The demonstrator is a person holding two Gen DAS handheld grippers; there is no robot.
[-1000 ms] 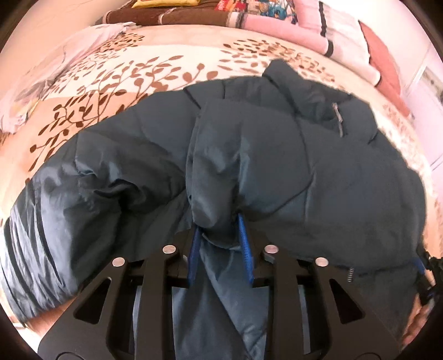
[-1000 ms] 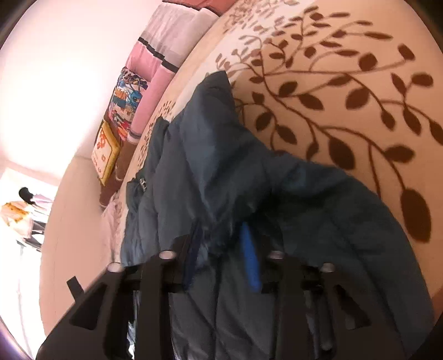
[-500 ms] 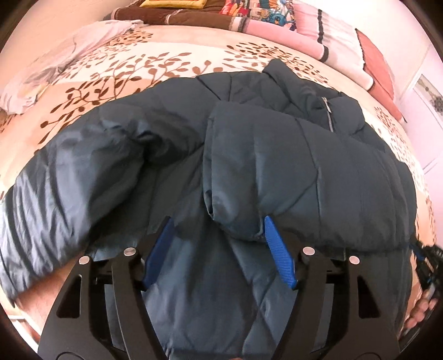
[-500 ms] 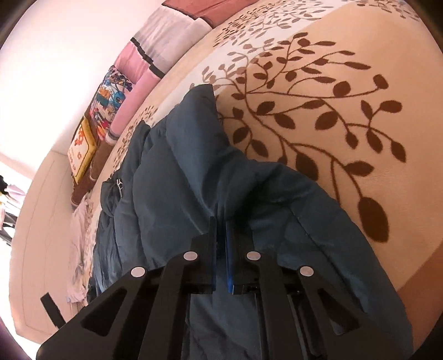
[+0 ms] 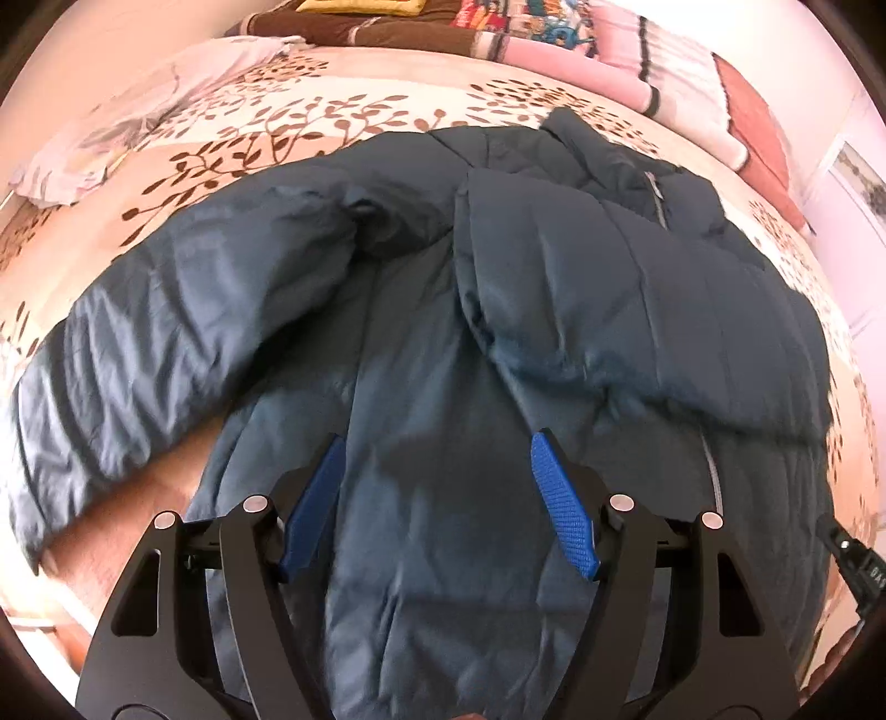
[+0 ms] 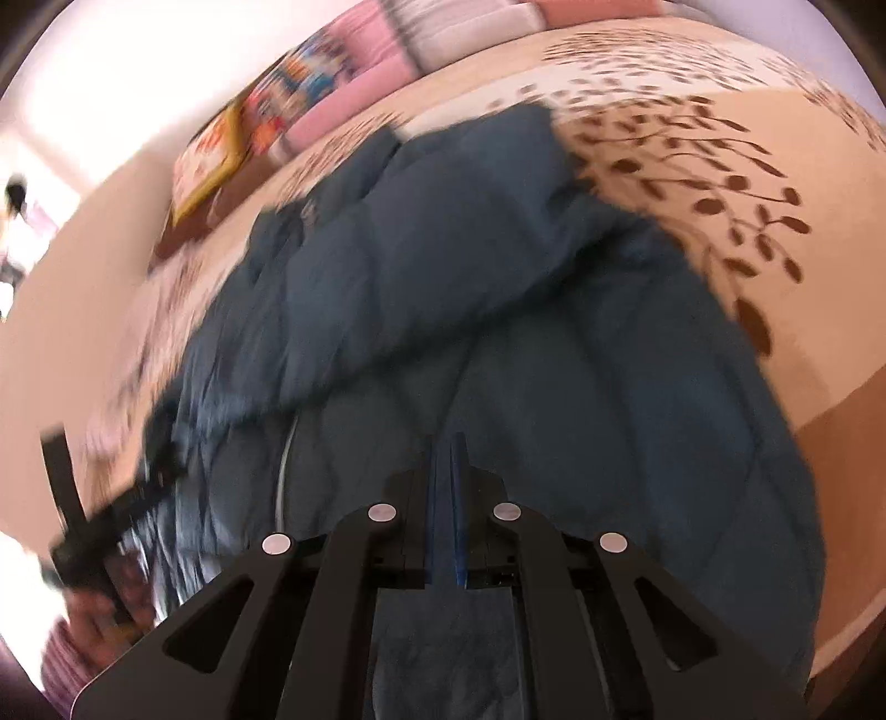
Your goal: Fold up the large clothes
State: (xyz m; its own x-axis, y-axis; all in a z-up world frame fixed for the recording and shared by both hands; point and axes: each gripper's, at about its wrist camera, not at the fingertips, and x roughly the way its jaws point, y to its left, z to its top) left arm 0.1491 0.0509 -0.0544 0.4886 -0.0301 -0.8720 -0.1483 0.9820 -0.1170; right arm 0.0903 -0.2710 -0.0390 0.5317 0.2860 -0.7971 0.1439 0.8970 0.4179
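A dark blue padded jacket (image 5: pixel 443 332) lies spread on the bed, front up. Its right sleeve (image 5: pixel 609 288) is folded across the chest; the other sleeve (image 5: pixel 166 343) stretches out to the left. My left gripper (image 5: pixel 434 487) is open and empty, hovering over the jacket's lower body with the blue pads wide apart. In the right wrist view the jacket (image 6: pixel 470 310) fills the middle, blurred by motion. My right gripper (image 6: pixel 449 471) has its jaws closed together above the jacket's hem side, with no cloth visibly held between them.
The bed has a cream sheet with brown leaf print (image 5: pixel 277 122). Pink, striped and patterned pillows (image 5: pixel 637 50) line the head. A pale garment (image 5: pixel 111 127) lies at the far left. The left gripper's body (image 6: pixel 111 509) shows at the left of the right wrist view.
My left gripper let go of the folded sleeve, opened wide and pulled back. My right gripper closed, slipped off the jacket and swung away, leaving the sleeve across the chest.
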